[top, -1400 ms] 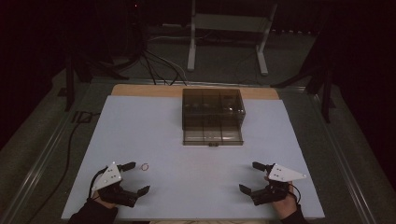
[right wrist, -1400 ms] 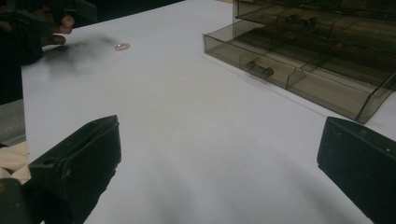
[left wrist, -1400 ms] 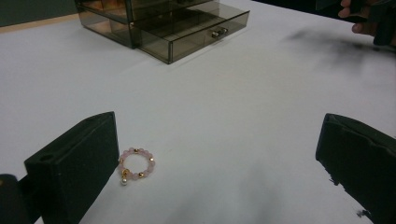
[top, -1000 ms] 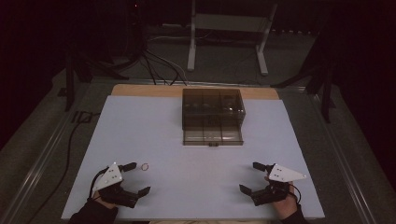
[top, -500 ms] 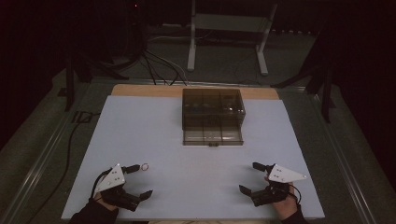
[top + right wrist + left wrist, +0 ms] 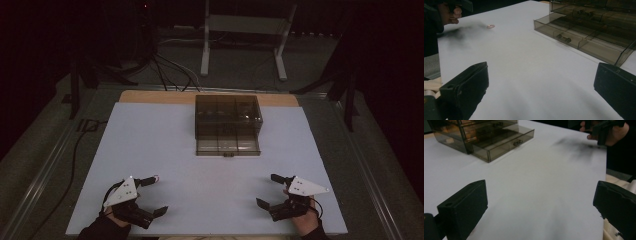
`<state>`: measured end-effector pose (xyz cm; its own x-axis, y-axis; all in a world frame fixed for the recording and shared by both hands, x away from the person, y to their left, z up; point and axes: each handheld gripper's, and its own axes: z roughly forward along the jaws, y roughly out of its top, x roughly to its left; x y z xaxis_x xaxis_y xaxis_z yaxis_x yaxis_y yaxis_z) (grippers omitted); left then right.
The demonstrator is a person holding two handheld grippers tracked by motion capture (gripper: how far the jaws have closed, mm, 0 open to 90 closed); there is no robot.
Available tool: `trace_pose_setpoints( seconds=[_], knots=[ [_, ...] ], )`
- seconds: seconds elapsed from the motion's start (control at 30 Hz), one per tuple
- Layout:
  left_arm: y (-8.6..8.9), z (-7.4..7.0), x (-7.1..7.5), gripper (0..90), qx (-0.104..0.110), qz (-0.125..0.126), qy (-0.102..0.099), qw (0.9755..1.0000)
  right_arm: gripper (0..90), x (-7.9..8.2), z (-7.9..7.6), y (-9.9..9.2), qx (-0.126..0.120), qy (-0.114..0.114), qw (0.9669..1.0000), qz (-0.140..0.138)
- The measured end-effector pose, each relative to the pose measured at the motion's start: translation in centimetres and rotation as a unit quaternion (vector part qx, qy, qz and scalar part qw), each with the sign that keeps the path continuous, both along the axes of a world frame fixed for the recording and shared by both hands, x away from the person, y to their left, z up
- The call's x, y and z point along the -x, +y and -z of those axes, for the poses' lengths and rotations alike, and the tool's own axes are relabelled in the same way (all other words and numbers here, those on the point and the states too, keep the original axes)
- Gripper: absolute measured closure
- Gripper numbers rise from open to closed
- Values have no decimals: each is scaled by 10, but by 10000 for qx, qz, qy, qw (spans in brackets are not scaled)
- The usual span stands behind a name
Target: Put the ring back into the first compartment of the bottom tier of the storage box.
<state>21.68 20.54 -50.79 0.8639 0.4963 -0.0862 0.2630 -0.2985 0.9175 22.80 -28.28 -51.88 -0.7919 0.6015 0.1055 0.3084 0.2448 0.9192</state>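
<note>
A smoky see-through drawer box point(image 6: 227, 117) stands at the middle back of the white table point(image 6: 165, 135), and its bottom drawer point(image 6: 227, 146) is pulled out. A tiny pinkish ring point(image 6: 490, 26) lies flat on the table near the front left. My left gripper point(image 6: 159, 195) is open at the front left, and its far jaw tip is right at the ring point(image 6: 157, 178). Whether they touch I cannot tell. My right gripper point(image 6: 266, 190) is open at the front right, with nothing between its jaws. The box point(image 6: 481, 137) is far ahead of my left gripper point(image 6: 540, 195).
The table's front edge runs just under both hands. A wooden strip point(image 6: 150, 96) borders the table's back edge. Cables point(image 6: 170, 70) and a white stand point(image 6: 240, 30) sit on the dark floor behind. The other hand point(image 6: 446, 12) appears at the top left of the right gripper view.
My left gripper has slid a little right, so its far jaw tip now reaches the ring. The right gripper and the box have not moved.
</note>
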Motion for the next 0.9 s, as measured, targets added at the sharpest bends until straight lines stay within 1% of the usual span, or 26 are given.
trace_pose_setpoints(
  seconds=[0.07, 0.17, 0.23, 0.37, 0.57, 0.7, 0.8, 0.9],
  knots=[
    [-1, -2, -1, 7, 33, -27, -31, 10000, 0, 0, 0, 0, -10, -4, 10000, 6],
    [-2, -4, -2, 7, 2, -36, -107, 9999, 0, 0, 0, -1, -15, -6, 10000, 12],
    [-2, -6, -2, 7, -3, -80, -191, 9998, 0, 1, 0, -1, -20, -11, 10000, 20],
    [-1, -10, -2, 7, 54, -141, -259, 9996, 0, 1, 0, -1, -8, -14, 10000, 21],
    [3, -13, -6, 7, 84, -284, -297, 9991, 0, 2, -1, -1, -19, -12, 10000, 22],
    [5, -13, -10, 7, 105, -369, -271, 9989, 0, 3, -1, -1, -43, -9, 10000, 25],
    [7, -13, -12, 7, 58, -475, -278, 9985, 0, 3, -2, -1, -44, -20, 10000, 25],
    [8, -13, -14, 7, 102, -557, -278, 9980, 0, 4, -2, -2, -34, -19, 10000, 30]
  ],
)
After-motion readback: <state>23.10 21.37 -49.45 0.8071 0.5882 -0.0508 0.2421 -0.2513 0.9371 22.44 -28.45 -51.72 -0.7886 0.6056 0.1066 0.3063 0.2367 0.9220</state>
